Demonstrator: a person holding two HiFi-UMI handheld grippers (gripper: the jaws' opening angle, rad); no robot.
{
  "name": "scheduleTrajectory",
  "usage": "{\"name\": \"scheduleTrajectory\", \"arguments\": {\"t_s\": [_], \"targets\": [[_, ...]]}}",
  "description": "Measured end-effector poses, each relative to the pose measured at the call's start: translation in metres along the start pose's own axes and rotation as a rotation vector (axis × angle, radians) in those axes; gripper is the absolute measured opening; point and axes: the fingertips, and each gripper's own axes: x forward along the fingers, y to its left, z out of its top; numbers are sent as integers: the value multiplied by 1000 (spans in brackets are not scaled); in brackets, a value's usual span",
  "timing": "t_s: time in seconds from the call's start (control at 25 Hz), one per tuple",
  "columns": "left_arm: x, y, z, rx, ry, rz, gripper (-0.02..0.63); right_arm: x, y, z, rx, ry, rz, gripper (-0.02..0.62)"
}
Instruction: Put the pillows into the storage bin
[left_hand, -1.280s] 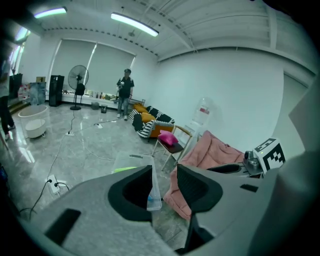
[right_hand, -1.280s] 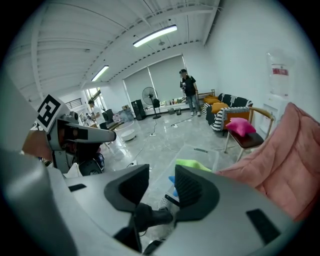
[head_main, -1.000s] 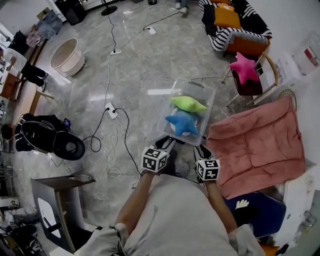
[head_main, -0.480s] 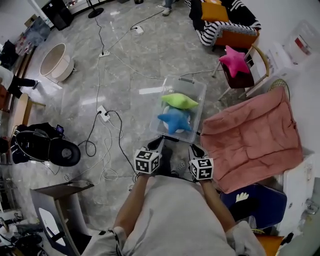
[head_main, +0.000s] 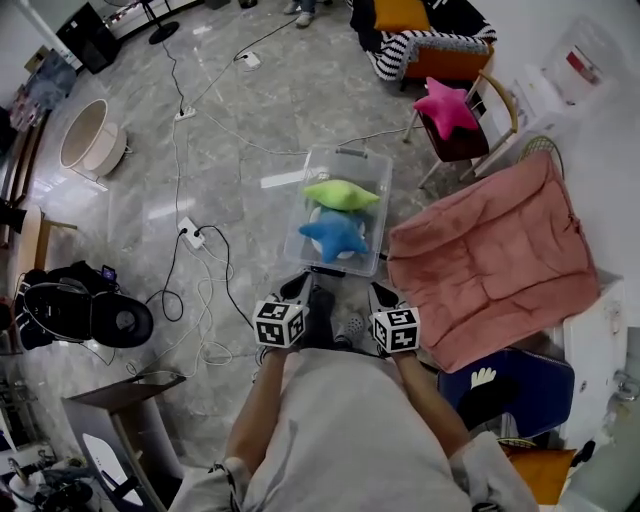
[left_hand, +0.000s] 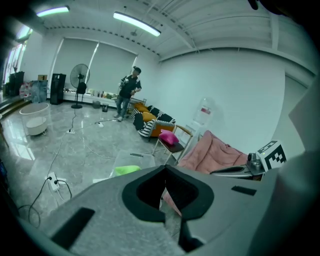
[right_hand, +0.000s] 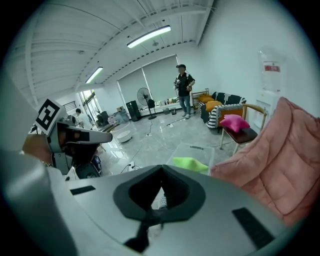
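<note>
Large open room, lab-like staged living space; grey marble floor (head_main: 300, 110) strewn with cables (head_main: 176, 165) and power strips (head_main: 191, 235); strip lights (left_hand: 136, 23) overhead; striped sofa (head_main: 400, 58); standing fan (left_hand: 78, 80).

Grey marble floor (head_main: 250, 110): clear storage bin (head_main: 342, 158) at frame centre; white power strip (head_main: 193, 236) left of it; round cream tub (head_main: 85, 142) in upper left.

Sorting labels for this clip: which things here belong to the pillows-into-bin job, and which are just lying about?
Part of the job:
- storage bin
- green pillow and blue pillow, both already in it
- pink pillow, on the chair, not yet binned

Just lying about:
- pink blanket
- power strip
- white tub
</note>
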Motion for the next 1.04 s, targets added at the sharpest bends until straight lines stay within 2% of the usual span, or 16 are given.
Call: {"name": "scheduleTrajectory", "arguments": {"t_s": [0.24, 1.04], "targets": [[0, 0, -8, -8, 22, -10, 10, -1, 1, 0, 24, -10, 10, -3], [4, -6, -5, 1, 22, -42, 11, -2, 1, 6, -1, -16, 1, -3]]}}
